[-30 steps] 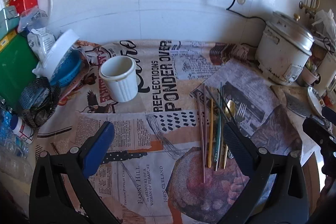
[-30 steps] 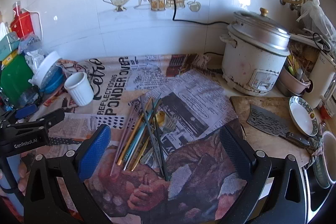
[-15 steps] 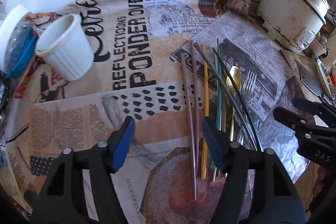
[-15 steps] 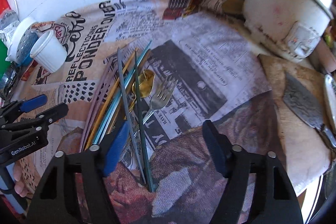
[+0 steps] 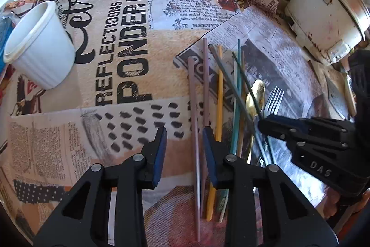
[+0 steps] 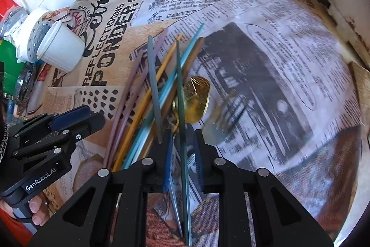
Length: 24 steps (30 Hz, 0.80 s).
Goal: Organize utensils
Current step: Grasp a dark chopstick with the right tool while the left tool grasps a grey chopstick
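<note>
Left gripper (image 5: pixel 184 149): blue-padded fingers (image 5: pixel 160 155) narrowed but still apart, straddling a mauve chopstick (image 5: pixel 193 103) that lies flat on the newspaper-print cloth (image 5: pixel 129 43); pads not touching it as far as visible. Second mauve chopstick (image 5: pixel 205 85) runs under or against the right-hand pad; contact cannot be told.

Right gripper (image 6: pixel 183 154): fingers (image 6: pixel 168 161) drawn close with a thin gap, a dark green chopstick (image 6: pixel 181 108) running lengthwise between them; whether it is pinched cannot be told. A grey-blue chopstick (image 6: pixel 153 89) ends just beside the left-hand pad.

Outward: rest of the bundle lies fanned near the cloth's middle, namely a yellow chopstick (image 5: pixel 219 94), teal chopsticks (image 5: pixel 236 103), a gold metal spoon (image 6: pixel 196 98) partly under the sticks, and a silver fork (image 5: pixel 274 101) just beside the spoon.

White ribbed ceramic cup (image 5: pixel 39 45) stands upright near the cloth's left edge, well apart from the bundle. White rice cooker (image 5: pixel 328 13) at the far right corner, off the cloth.
</note>
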Motion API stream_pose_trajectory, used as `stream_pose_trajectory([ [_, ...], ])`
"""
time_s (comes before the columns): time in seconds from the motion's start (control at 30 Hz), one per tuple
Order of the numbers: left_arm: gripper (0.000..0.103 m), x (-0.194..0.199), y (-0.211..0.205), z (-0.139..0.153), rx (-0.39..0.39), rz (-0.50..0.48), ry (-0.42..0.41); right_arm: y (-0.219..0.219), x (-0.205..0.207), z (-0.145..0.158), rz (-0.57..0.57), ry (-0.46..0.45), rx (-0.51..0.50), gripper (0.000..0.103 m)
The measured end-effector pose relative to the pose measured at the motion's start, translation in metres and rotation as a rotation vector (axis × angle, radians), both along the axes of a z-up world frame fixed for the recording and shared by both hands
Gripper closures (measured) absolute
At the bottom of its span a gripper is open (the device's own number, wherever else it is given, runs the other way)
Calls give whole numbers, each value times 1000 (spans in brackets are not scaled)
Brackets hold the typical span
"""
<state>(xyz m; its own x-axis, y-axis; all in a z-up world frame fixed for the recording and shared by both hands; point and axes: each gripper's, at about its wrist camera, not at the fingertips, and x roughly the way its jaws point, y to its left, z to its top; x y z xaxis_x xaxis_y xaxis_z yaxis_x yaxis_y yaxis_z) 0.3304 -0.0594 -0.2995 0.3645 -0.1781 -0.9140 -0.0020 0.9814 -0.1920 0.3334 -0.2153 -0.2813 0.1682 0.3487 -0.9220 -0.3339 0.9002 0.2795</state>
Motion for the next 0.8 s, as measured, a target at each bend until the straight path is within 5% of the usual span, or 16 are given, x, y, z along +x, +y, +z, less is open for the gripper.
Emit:
stream_pose_trajectory([
  [0.57, 74, 53, -39, -6, -116, -39, 57, -13, 3, -2, -4, 37, 40, 98],
  [0.8, 87, 67, -48, -14, -114, -24, 80, -23, 3, 3, -25, 25, 60, 98],
])
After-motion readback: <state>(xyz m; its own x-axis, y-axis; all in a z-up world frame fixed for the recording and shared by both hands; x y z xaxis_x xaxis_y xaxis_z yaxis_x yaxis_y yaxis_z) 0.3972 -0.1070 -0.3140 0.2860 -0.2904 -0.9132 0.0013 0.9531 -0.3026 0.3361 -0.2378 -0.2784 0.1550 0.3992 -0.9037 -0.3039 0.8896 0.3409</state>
